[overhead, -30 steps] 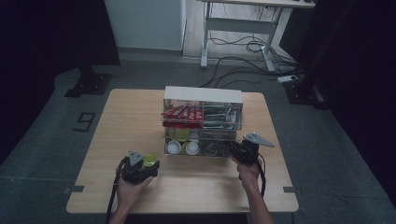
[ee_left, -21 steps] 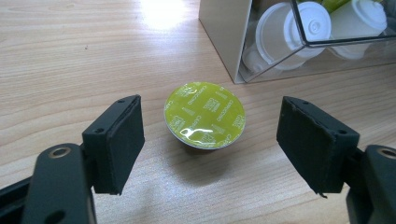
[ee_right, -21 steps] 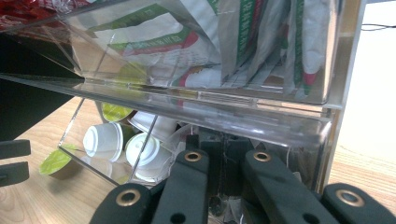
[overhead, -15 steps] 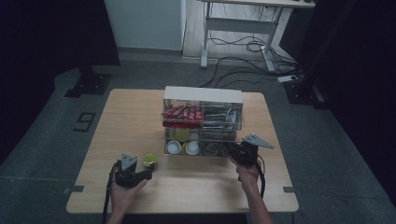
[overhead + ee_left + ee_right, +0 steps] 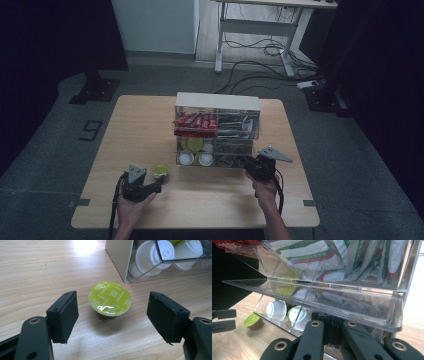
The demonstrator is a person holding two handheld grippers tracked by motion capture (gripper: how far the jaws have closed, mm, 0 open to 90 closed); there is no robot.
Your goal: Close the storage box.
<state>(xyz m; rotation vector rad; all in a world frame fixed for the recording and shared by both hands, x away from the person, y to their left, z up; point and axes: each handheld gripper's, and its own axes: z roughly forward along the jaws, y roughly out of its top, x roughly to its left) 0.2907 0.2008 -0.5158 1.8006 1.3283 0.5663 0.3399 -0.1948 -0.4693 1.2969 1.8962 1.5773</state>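
A small round coffee capsule with a glossy lime-green foil lid sits upright on the pale wood-grain table, just in front of the clear acrylic drawer organiser. The left gripper has its black, matte padded jaws spread either side of the capsule without touching it; they have just been closing in. The right gripper is closed, its jaws together on the lip of the organiser's bottom drawer, which holds white plastic capsules.
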